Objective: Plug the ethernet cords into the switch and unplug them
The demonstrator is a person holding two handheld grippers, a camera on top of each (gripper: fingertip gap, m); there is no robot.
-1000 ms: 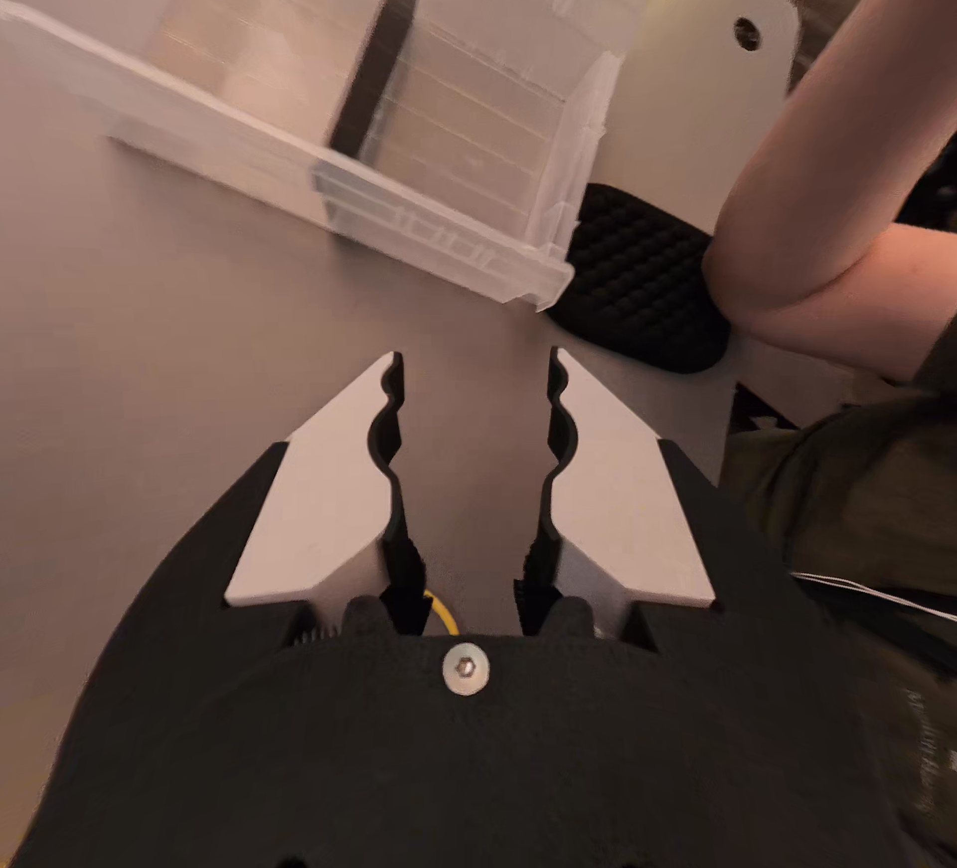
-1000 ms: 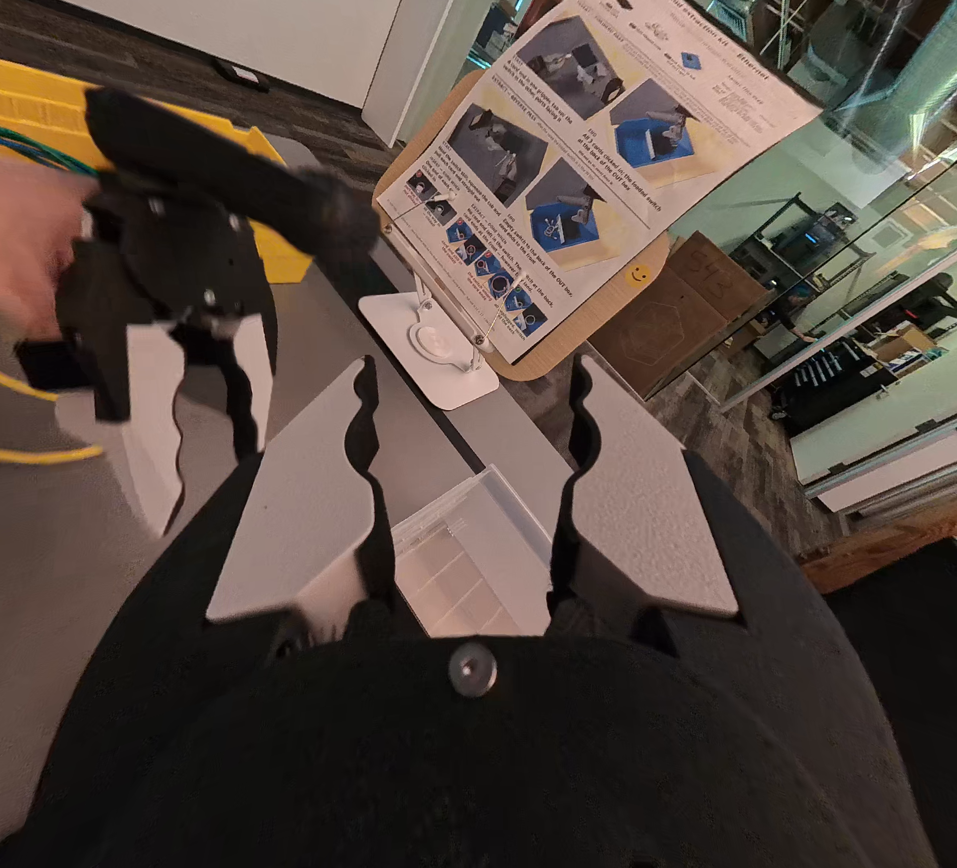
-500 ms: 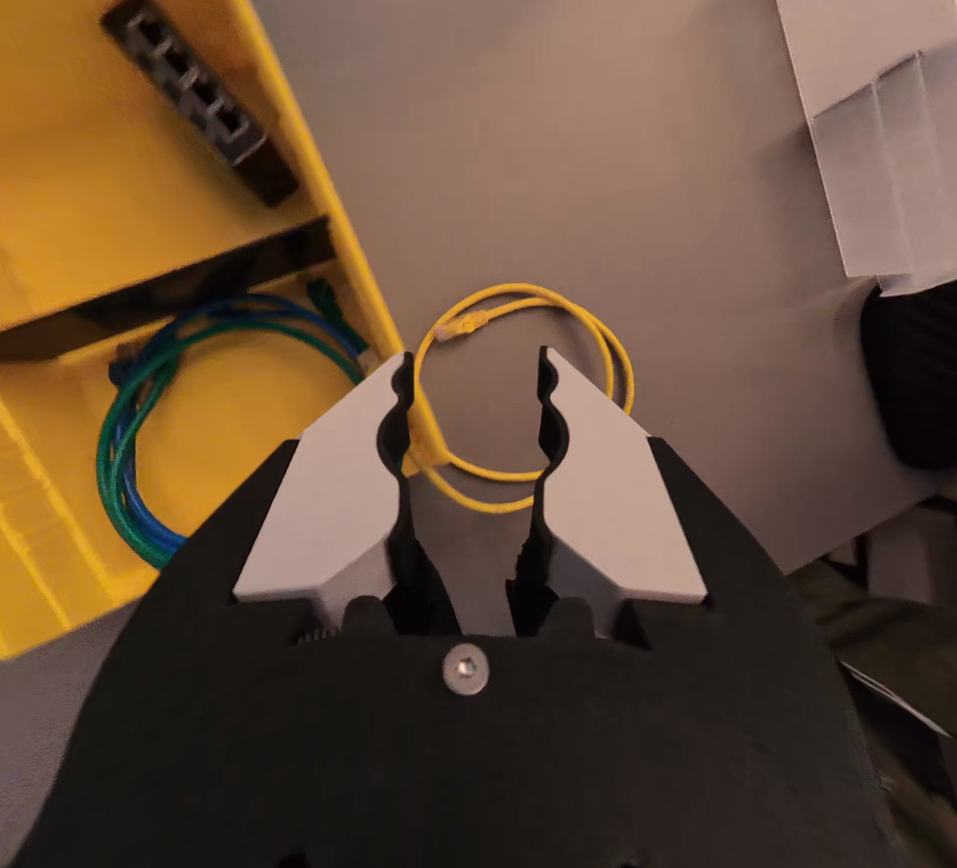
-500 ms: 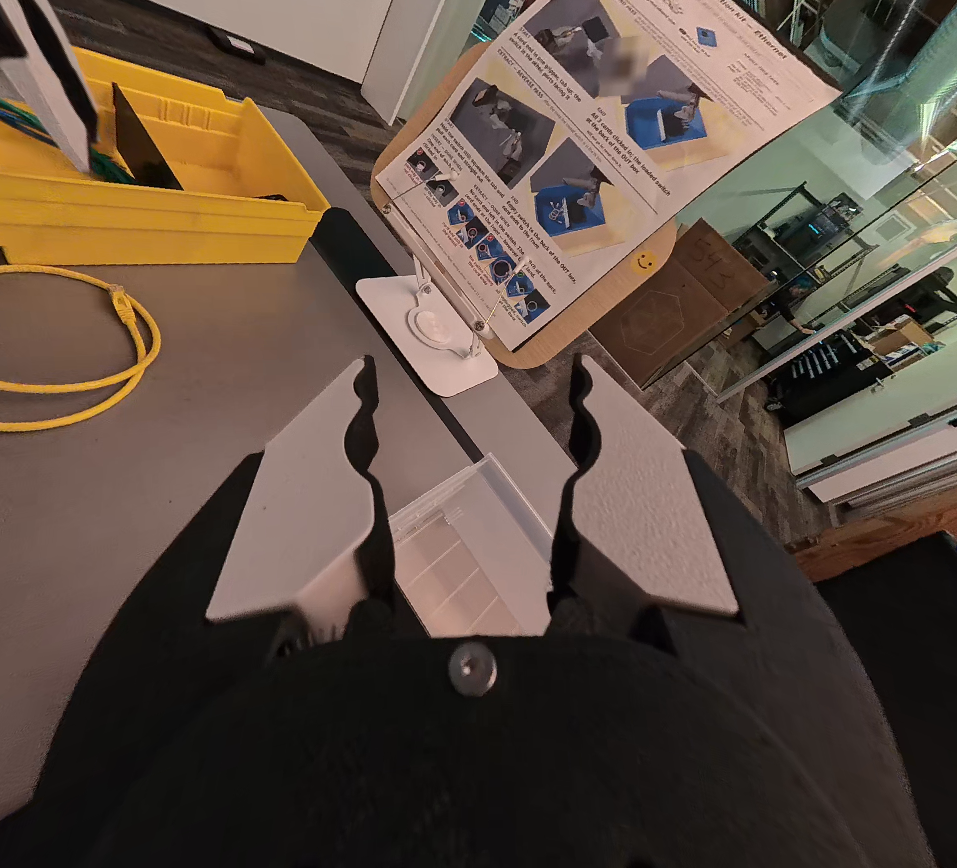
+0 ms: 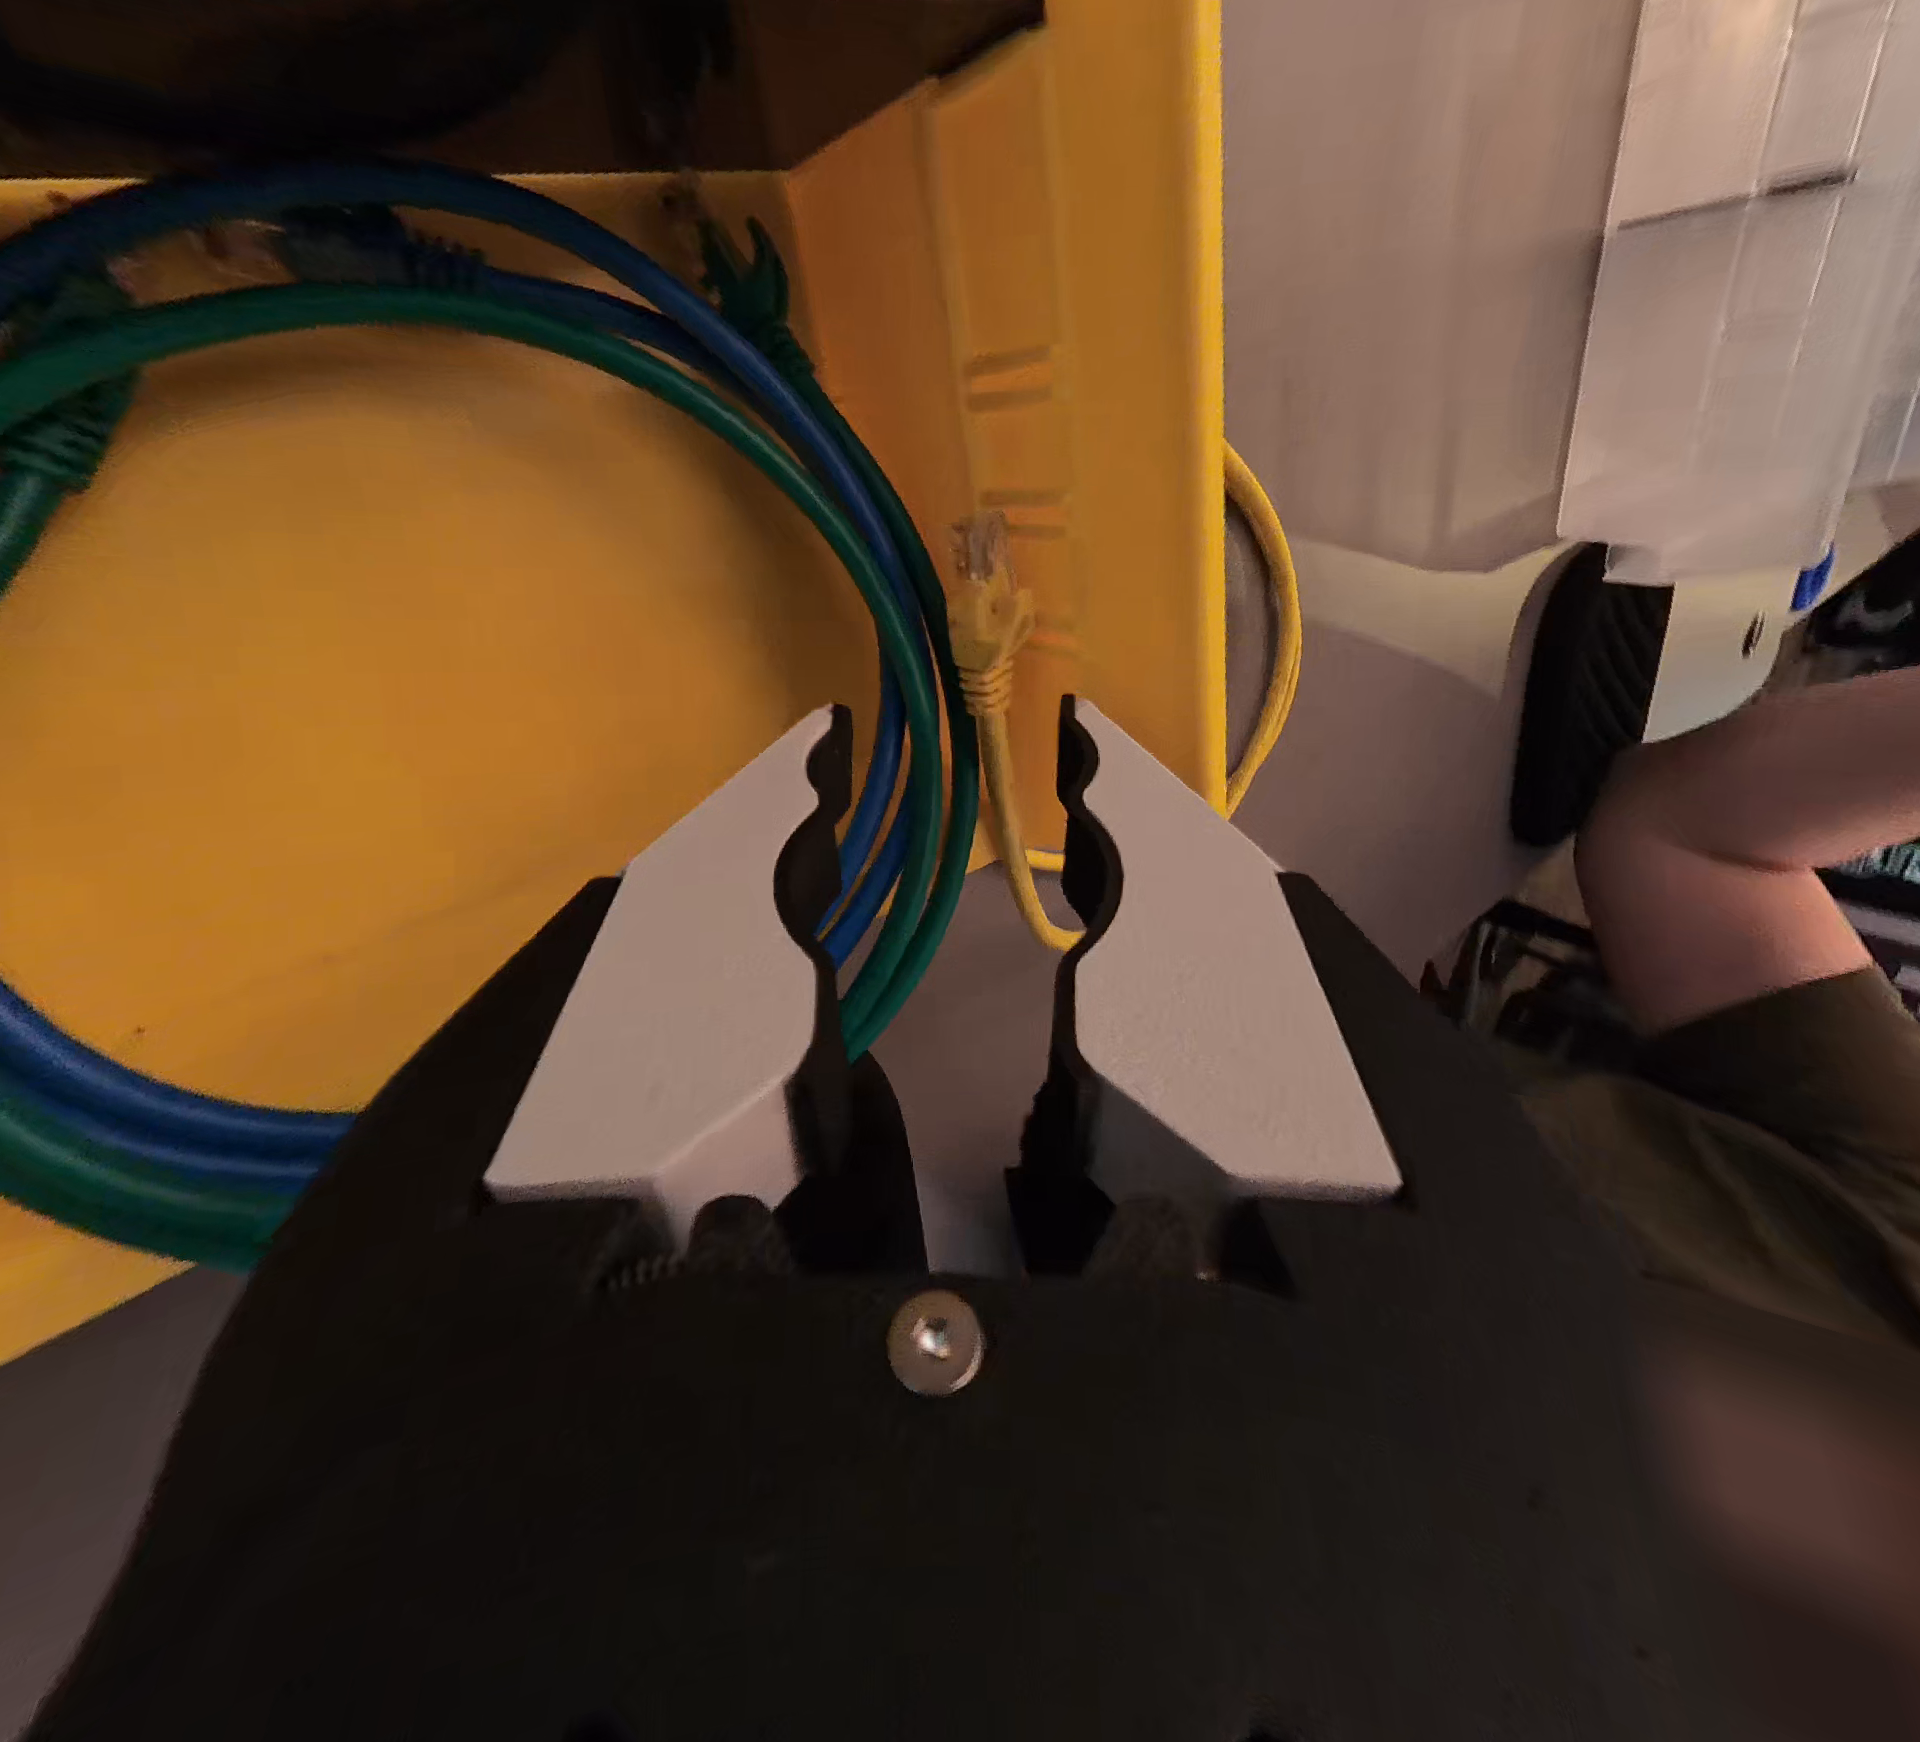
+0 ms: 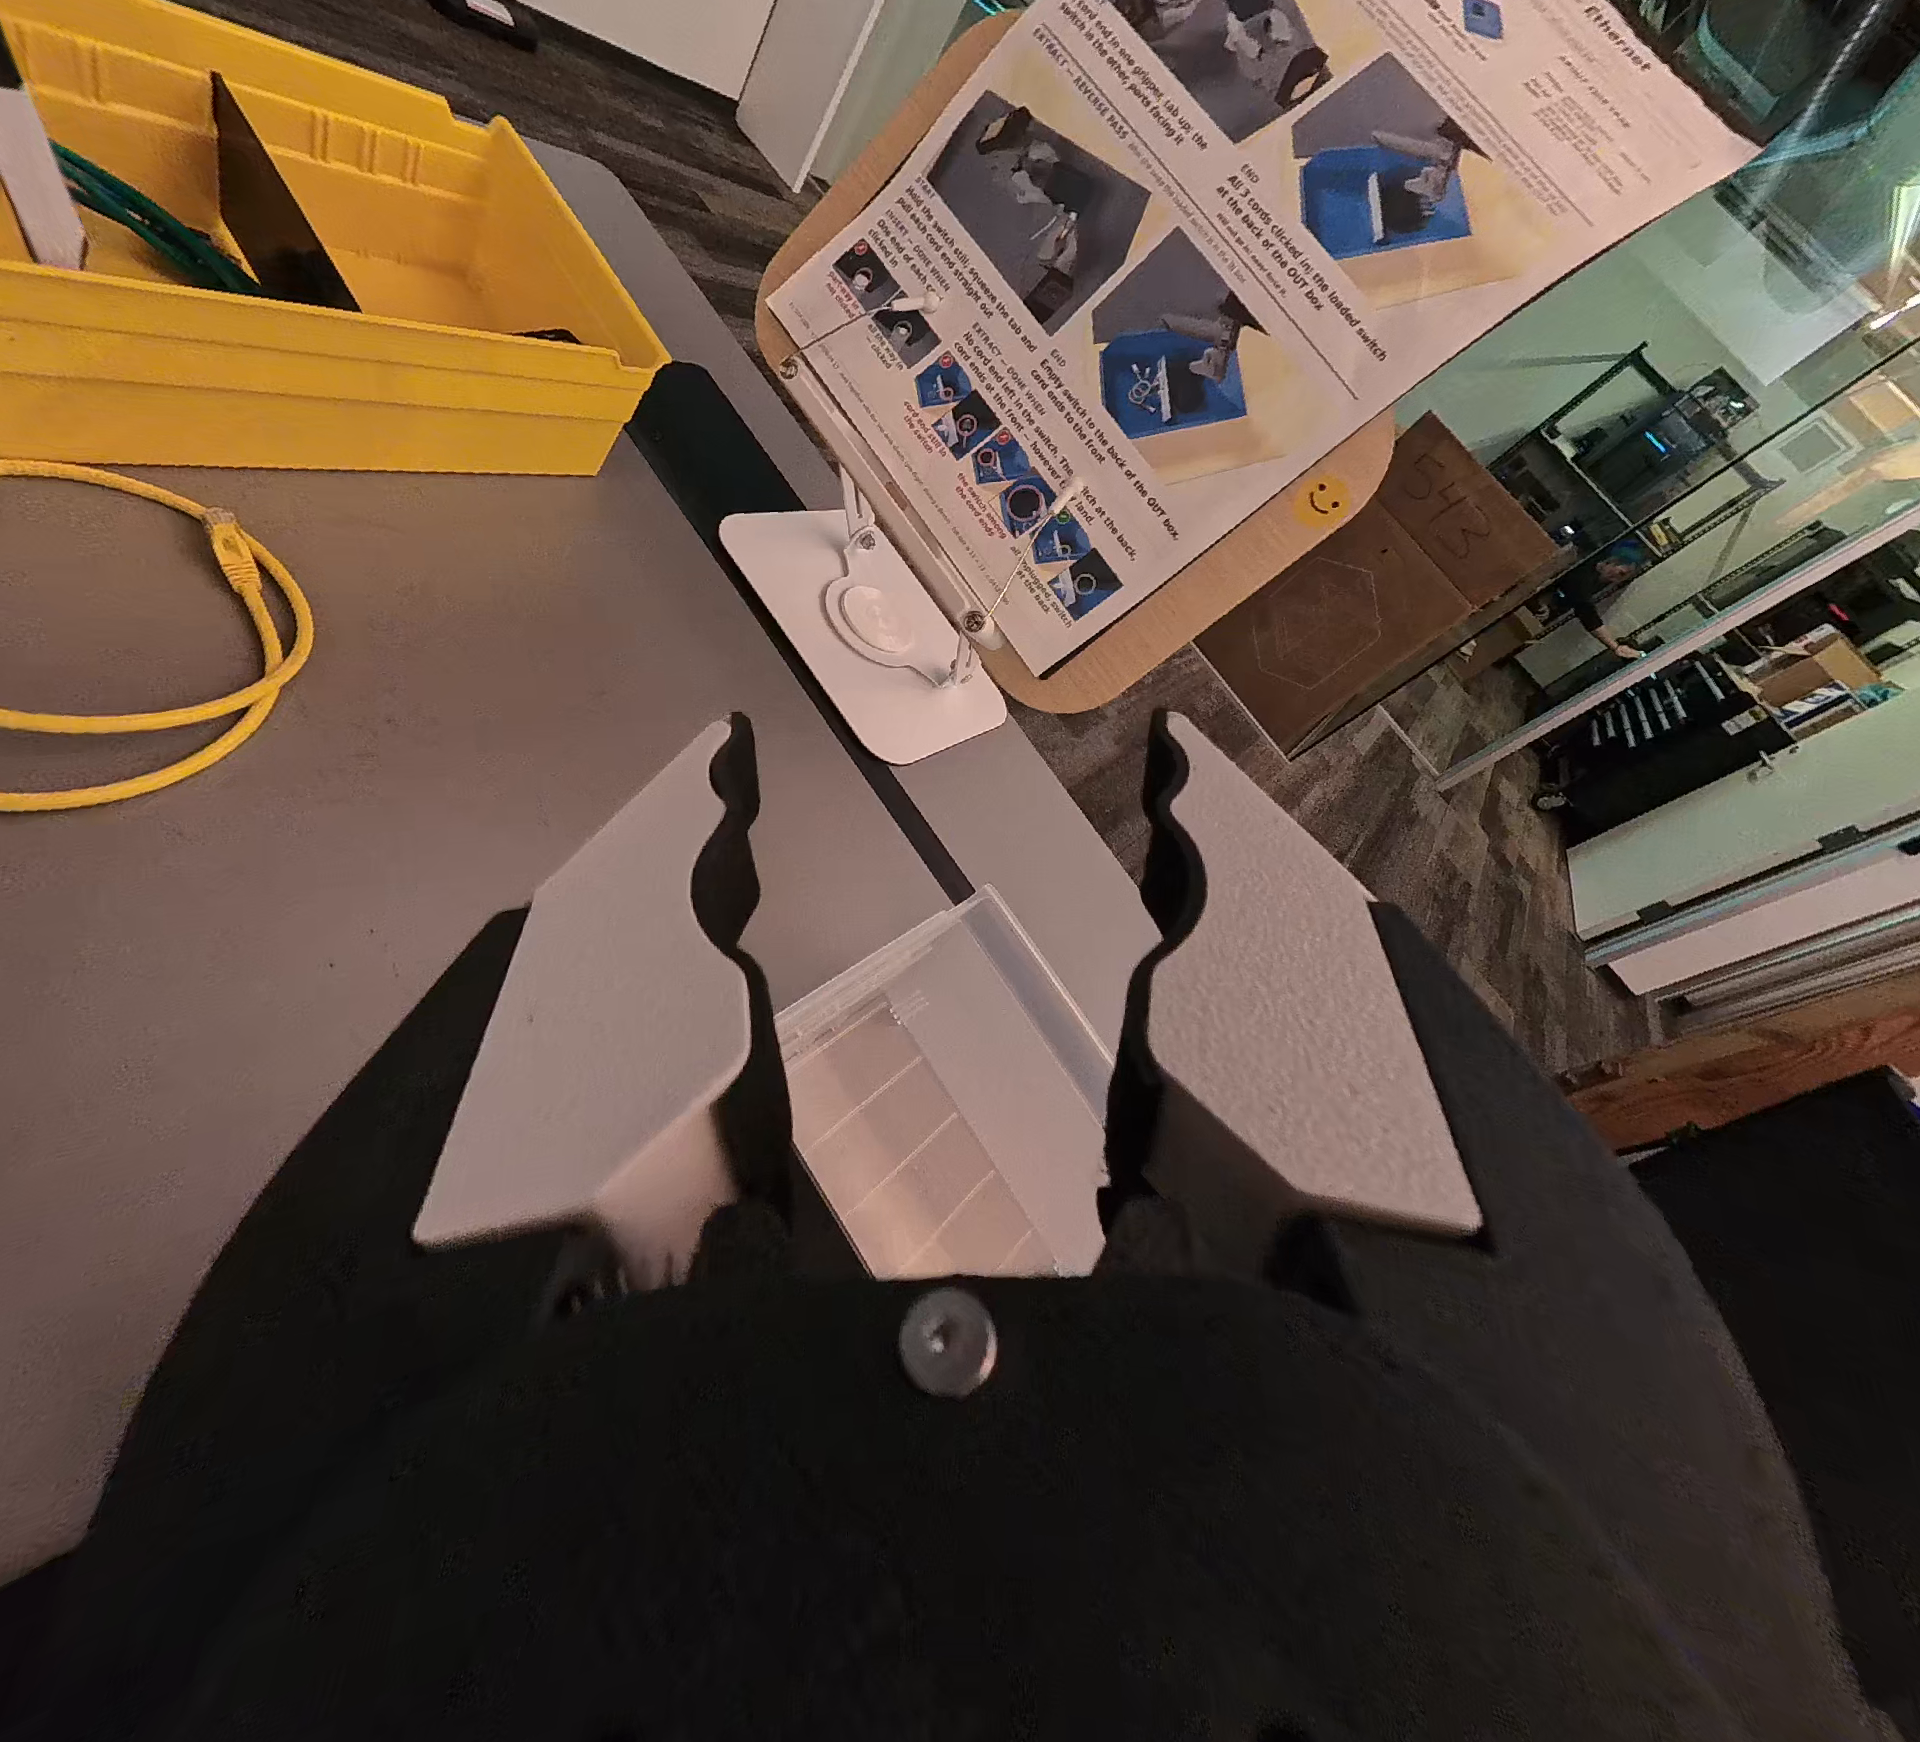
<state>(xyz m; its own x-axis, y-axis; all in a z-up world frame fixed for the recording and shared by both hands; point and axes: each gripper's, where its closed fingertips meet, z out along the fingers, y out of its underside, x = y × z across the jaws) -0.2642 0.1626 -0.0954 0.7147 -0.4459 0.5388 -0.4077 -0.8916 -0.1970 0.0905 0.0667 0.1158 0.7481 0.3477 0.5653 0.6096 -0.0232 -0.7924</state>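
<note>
Two grippers are in my hands, and neither holds anything. My left gripper (image 5: 948,716) has its jaws a narrow gap apart, hovering over the near corner of the yellow bin (image 5: 1132,238). Just past its tips lies the yellow cord (image 5: 987,653): thin, with a ribbed yellow boot and a clear plug at the end. In the left wrist view that plug end runs straight away from me along the line of the fingers, plug pointing up the frame beside the bin's wall; behind it the cord bends back under my right finger (image 5: 1174,944) and reappears as a loop beyond the bin's rim. Whether the plug rests inside the bin or against its wall I cannot tell, as the picture is blurred there.

Left of it, inside the bin, the blue cord (image 5: 644,258) and green cord (image 5: 582,342) lie coiled together in a wide ring, their booted ends near the black divider (image 5: 468,71) farther in.

My right gripper (image 6: 951,757) is spread wide above the grey table (image 6: 468,705), over a clear plastic box (image 6: 935,1069). From there the yellow cord's other plug points toward the bin, its loop lying flat on the table. Beyond stand a white stand (image 6: 873,643) and an instruction sheet (image 6: 1247,238).
</note>
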